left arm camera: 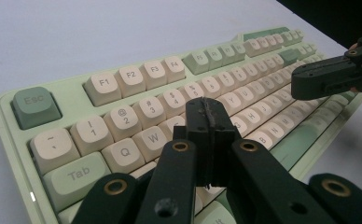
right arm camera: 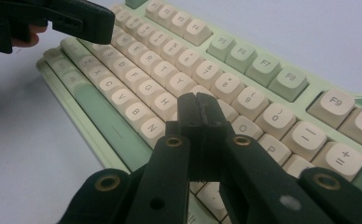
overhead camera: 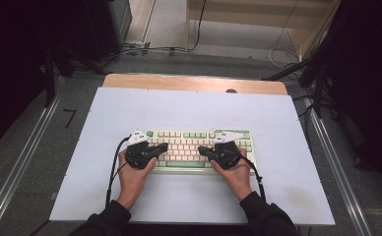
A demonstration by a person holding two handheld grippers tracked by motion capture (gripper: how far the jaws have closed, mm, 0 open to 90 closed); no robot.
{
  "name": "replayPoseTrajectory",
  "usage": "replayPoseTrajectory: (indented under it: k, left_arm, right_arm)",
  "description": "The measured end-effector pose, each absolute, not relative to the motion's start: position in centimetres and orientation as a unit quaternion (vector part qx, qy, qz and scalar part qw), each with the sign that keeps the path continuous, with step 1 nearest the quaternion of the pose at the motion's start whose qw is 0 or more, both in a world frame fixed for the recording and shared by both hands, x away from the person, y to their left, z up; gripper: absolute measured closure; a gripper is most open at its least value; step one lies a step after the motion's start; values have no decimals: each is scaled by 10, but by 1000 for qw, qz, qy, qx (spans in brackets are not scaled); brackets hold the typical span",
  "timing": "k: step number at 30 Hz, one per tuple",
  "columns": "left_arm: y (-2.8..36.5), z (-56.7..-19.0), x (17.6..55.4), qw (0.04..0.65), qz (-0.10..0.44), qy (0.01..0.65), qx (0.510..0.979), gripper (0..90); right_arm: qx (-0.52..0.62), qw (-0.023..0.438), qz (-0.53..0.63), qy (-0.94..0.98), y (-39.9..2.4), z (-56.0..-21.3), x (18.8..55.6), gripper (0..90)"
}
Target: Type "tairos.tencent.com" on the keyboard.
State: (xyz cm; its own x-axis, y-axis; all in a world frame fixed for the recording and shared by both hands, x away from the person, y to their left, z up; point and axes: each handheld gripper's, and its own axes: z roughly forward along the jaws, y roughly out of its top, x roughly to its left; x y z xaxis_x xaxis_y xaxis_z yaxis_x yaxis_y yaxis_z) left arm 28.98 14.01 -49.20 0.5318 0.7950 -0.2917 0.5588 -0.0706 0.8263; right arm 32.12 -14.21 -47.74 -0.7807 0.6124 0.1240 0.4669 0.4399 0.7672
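Keyboard (overhead camera: 199,150) keys lie under both grippers; the left gripper (left arm camera: 210,109) has its jaws pressed together with nothing between them, tip over the letter rows near the E and R keys, whether it touches a key I cannot tell; the right gripper (right arm camera: 198,108) is likewise pressed together on nothing, tip above the keys around H, J and U; in the high view the left gripper (overhead camera: 163,147) reaches in from the keyboard's left end and the right gripper (overhead camera: 202,150) from its right half, tips pointing toward each other and apart; each is held in a hand, left hand (overhead camera: 132,172) and right hand (overhead camera: 237,174), resting near the front edge; the green and cream keyboard sits near the middle of a white mat (overhead camera: 130,105) that covers a wooden table (overhead camera: 179,82).
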Motion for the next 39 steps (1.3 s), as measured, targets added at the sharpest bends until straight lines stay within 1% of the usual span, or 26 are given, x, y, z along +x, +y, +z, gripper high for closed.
replayPoseTrajectory:
  k: [26, 39]
  left_arm:
    - [141, -492, 289, 495, 119, 469, 722, 900]
    - [142, -489, 286, 501, 120, 467, 718, 900]
  right_arm:
    - [304, 78, 398, 862, -129, -491, 315, 882]
    - [324, 83, 434, 837, -155, -474, 315, 879]
